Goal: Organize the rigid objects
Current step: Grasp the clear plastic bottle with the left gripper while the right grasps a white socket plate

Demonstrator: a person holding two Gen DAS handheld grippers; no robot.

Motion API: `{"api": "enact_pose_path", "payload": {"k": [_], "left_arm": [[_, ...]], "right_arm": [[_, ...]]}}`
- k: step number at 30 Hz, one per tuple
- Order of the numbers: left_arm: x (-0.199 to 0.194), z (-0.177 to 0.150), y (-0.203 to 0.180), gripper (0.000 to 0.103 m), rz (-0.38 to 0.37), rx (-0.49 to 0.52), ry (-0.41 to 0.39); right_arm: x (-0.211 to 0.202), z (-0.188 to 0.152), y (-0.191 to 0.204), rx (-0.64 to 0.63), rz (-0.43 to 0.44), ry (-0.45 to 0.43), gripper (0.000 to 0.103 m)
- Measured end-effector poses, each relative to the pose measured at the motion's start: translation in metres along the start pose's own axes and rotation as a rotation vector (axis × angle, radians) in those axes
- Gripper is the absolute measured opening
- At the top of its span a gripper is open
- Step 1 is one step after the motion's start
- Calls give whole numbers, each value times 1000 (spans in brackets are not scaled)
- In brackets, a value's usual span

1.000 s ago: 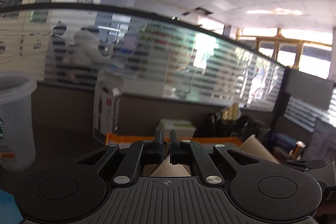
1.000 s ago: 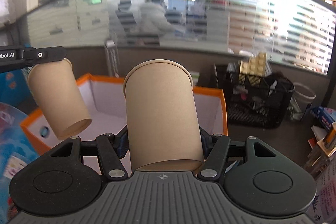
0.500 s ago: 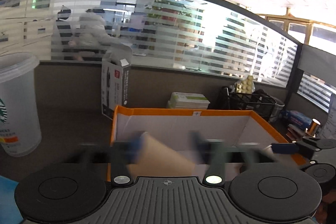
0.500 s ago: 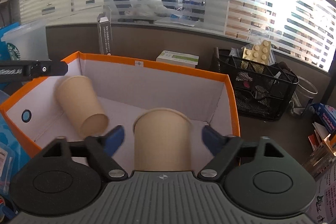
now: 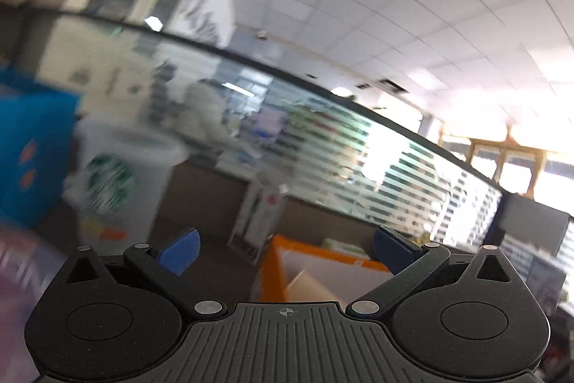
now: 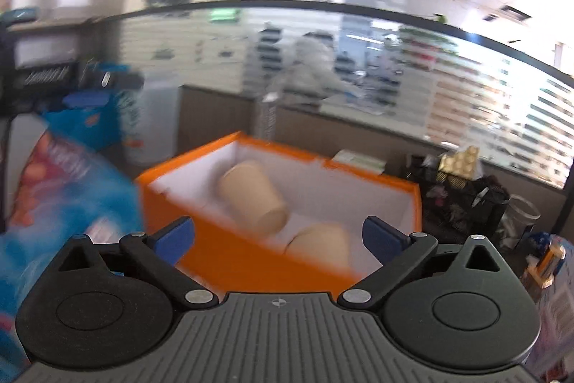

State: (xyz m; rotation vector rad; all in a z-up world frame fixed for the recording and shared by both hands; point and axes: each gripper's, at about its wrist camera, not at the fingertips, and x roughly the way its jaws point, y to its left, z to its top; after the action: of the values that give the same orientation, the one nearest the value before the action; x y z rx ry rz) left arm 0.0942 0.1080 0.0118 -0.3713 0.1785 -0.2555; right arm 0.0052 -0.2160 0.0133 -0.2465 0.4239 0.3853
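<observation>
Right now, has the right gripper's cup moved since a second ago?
Yes. It has left the right gripper, whose jaws have just been opening with nothing between them, and lies in the orange box near its front wall: cup.

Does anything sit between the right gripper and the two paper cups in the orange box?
Only the orange box's near wall stands before the right gripper; both paper cups lie behind it, reachable from above.
</observation>
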Motion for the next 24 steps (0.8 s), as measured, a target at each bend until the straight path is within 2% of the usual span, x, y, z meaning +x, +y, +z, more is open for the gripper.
{"api": "enact_pose_path", "payload": {"k": [2,5,8,11,15,19,21,24], "left_arm": [[-7,-7,12,103,6,-6,83],[-12,-18,15,103,41,53,232],[-16,-30,18,103,6,84,307],[-21,-41,17,103,-18,142,318],[-28,-54,9,103,8,274,317],[-29,-64,4,103,9,357,330],[-25,-69,3,103,16,383,332],[-19,-74,3,103,14,401,335]], "right_arm": [[-10,-18,12,-54,22,11,103],[-20,-40,27,-121,48,38,103],[-25,-54,36,-177,95,51,103],[-20,-61,42,-214,140,84,103],[-10,-68,53,-260,174,136,103],[-3,-79,65,-339,120,163,100],[0,-80,63,-289,103,165,92],[-1,-79,56,-196,68,173,91]]}}
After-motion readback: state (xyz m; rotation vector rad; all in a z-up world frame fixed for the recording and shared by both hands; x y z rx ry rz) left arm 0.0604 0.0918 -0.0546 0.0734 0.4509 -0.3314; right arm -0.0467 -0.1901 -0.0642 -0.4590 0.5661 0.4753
